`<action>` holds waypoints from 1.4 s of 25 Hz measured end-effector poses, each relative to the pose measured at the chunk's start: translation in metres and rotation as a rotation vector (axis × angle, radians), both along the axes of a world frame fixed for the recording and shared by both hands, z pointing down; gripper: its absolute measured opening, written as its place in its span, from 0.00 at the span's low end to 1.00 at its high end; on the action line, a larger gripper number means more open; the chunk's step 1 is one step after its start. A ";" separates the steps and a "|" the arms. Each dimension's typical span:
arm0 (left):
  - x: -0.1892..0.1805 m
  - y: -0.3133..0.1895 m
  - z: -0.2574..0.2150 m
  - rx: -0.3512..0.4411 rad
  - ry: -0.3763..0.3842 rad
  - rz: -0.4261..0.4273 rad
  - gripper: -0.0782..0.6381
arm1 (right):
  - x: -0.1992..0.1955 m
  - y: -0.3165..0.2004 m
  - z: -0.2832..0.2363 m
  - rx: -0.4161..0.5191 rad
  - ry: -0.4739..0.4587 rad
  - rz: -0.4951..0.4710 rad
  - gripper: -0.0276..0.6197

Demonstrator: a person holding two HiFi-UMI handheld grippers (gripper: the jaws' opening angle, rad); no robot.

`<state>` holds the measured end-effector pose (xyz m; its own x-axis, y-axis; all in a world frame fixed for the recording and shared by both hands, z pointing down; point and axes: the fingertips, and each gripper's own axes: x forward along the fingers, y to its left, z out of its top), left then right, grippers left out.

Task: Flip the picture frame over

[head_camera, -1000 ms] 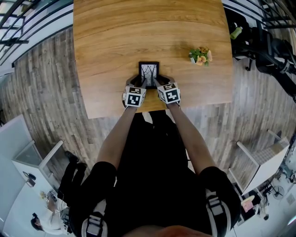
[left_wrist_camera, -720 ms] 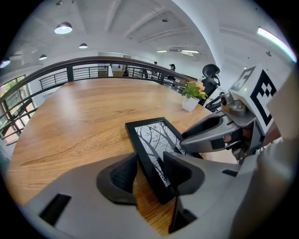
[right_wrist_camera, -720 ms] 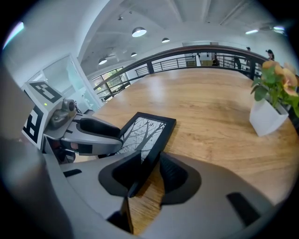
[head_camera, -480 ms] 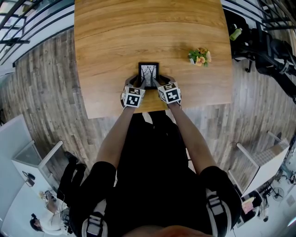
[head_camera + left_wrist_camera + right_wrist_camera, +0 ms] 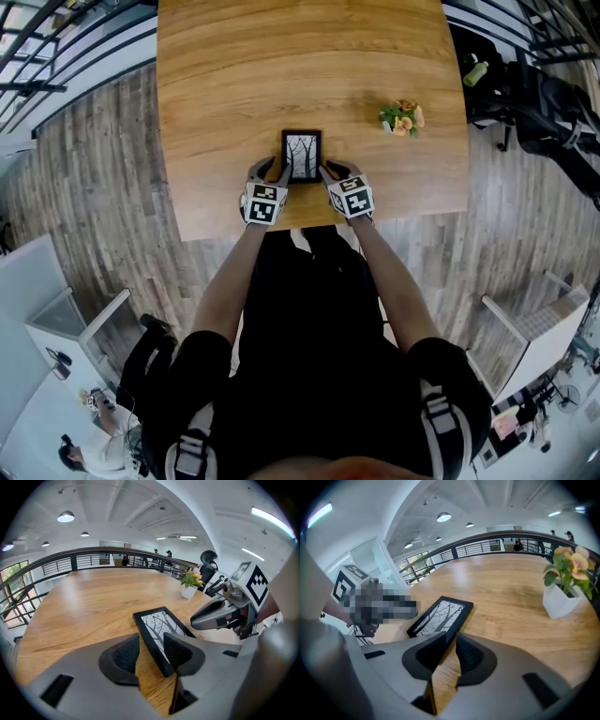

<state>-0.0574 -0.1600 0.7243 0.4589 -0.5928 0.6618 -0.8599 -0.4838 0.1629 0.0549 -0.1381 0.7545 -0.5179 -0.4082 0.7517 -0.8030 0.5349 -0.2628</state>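
**A:** Black rails and a pale tree print showing: the picture frame [image 5: 302, 156] is lying face up on the wooden bench [image 5: 225, 84]. It is sitting at twelve o'clock from the person, close to the near edge, so the flip is not yet happening.

**B:** What are the claws doing?

**A:** They are taking a corner each. The left claw [image 5: 152, 639] is sitting at the frame's seven o'clock corner and standing fairly wide. Its jaws are straddling the left rail, with bare wood showing beside the outer pad, so nothing is being pinched.

**B:** And the right one?

**A:** The right claw [image 5: 451, 637] is working the five o'clock corner. Its jaws have just been closing and are now standing narrow. The corner is poking into their mouth, but I am not seeing the pads pressing it.

**B:** Why are both sides being taken?

**A:** I am guessing a hold on each side is meant to keep the frame from sliding as it turns. The potted flowers [image 5: 401, 116] are standing at two o'clock, well apart, so they are not getting in the way.
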 end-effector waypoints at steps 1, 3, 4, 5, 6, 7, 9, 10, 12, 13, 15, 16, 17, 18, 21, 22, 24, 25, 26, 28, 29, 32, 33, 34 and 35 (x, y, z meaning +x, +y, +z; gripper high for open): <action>-0.001 0.001 -0.004 0.009 0.006 0.004 0.36 | 0.002 0.002 -0.002 0.009 0.000 -0.001 0.15; -0.001 0.003 -0.010 0.025 0.017 0.014 0.33 | 0.007 0.005 -0.006 0.022 0.002 -0.004 0.12; -0.001 0.005 -0.013 0.030 0.020 0.018 0.32 | 0.010 0.007 -0.008 0.026 0.003 -0.007 0.10; -0.002 0.007 -0.016 0.032 0.022 0.018 0.31 | 0.012 0.008 -0.009 0.030 0.004 -0.009 0.07; -0.003 0.009 -0.020 0.037 0.024 0.017 0.30 | 0.014 0.010 -0.011 0.034 0.004 -0.011 0.06; -0.005 0.012 -0.023 0.042 0.025 0.016 0.28 | 0.016 0.012 -0.013 0.037 0.004 -0.012 0.05; -0.008 0.018 -0.028 0.051 0.022 0.018 0.26 | 0.020 0.014 -0.017 0.046 0.000 -0.009 0.05; -0.009 0.021 -0.031 0.056 0.023 0.020 0.25 | 0.021 0.015 -0.019 0.052 -0.002 -0.007 0.05; -0.012 0.029 -0.036 0.053 0.026 0.023 0.19 | 0.024 0.015 -0.023 0.064 -0.007 -0.003 0.05; -0.013 0.033 -0.039 0.050 0.027 0.025 0.18 | 0.025 0.015 -0.026 0.069 -0.009 -0.004 0.05; -0.016 0.039 -0.043 0.051 0.027 0.018 0.16 | 0.027 0.016 -0.031 0.080 -0.011 -0.013 0.05; -0.018 0.042 -0.044 0.051 0.027 0.010 0.16 | 0.028 0.016 -0.033 0.087 -0.011 -0.021 0.05; -0.020 0.045 -0.045 0.050 0.028 0.000 0.16 | 0.029 0.017 -0.035 0.092 -0.009 -0.029 0.05; -0.022 0.048 -0.045 0.049 0.030 -0.009 0.16 | 0.031 0.019 -0.036 0.097 -0.006 -0.038 0.05; -0.023 0.059 -0.048 0.042 0.040 -0.029 0.15 | 0.037 0.027 -0.039 0.105 -0.002 -0.065 0.05; -0.022 0.062 -0.050 0.040 0.044 -0.030 0.15 | 0.039 0.030 -0.039 0.108 -0.006 -0.072 0.05; -0.023 0.070 -0.054 0.042 0.050 -0.031 0.15 | 0.042 0.036 -0.040 0.117 -0.009 -0.083 0.05; -0.026 0.073 -0.056 0.045 0.052 -0.036 0.15 | 0.043 0.039 -0.040 0.123 -0.007 -0.087 0.05; -0.029 0.075 -0.058 0.048 0.053 -0.042 0.15 | 0.044 0.040 -0.041 0.128 -0.007 -0.089 0.05; -0.034 0.079 -0.061 0.056 0.050 -0.056 0.15 | 0.045 0.043 -0.041 0.133 -0.009 -0.088 0.05; -0.036 0.080 -0.062 0.060 0.047 -0.061 0.15 | 0.046 0.045 -0.042 0.134 -0.012 -0.088 0.05; -0.037 0.084 -0.064 0.075 0.042 -0.068 0.15 | 0.048 0.049 -0.042 0.137 -0.012 -0.096 0.05; -0.036 0.085 -0.064 0.077 0.042 -0.067 0.15 | 0.050 0.050 -0.042 0.138 -0.011 -0.097 0.05; -0.034 0.087 -0.064 0.077 0.042 -0.065 0.15 | 0.051 0.051 -0.042 0.138 -0.010 -0.096 0.05; -0.033 0.089 -0.064 0.077 0.042 -0.064 0.15 | 0.053 0.052 -0.042 0.137 -0.009 -0.096 0.05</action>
<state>-0.0904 -0.0711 0.6605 0.4447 -0.6701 0.5944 -0.8827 -0.4406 0.1637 0.1077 -0.0860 0.7126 -0.5657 -0.4551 0.6877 -0.7446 0.6403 -0.1887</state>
